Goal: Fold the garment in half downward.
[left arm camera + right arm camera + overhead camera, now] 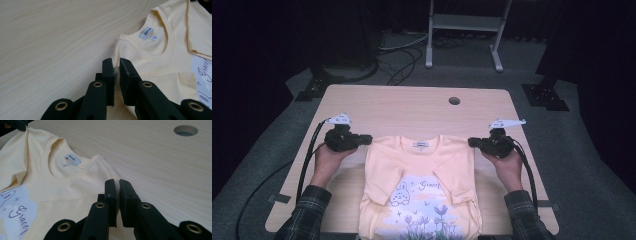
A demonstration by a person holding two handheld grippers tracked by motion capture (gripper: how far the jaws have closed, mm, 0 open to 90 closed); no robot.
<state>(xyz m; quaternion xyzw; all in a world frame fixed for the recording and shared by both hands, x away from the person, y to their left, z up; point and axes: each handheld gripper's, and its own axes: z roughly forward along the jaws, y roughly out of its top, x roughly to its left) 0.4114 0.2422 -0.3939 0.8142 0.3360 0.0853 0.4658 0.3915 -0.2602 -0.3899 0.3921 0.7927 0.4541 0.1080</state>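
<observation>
Lying on the near half of the table point(362, 105), the pale yellow T-shirt point(412, 165) has both sleeves folded in. Left gripper point(367, 140) and right gripper point(473, 142) each pinch a shoulder edge, jaws nearly closed on cloth. Farther back sits a round cable hole point(454, 100).

I see the shirt point(419, 185) lying on the near half of the bench point(412, 107), collar toward the far edge. My left gripper point(368, 139) sits at its left shoulder, my right gripper point(472, 142) at its right. A hole point(454, 100) lies behind.
</observation>
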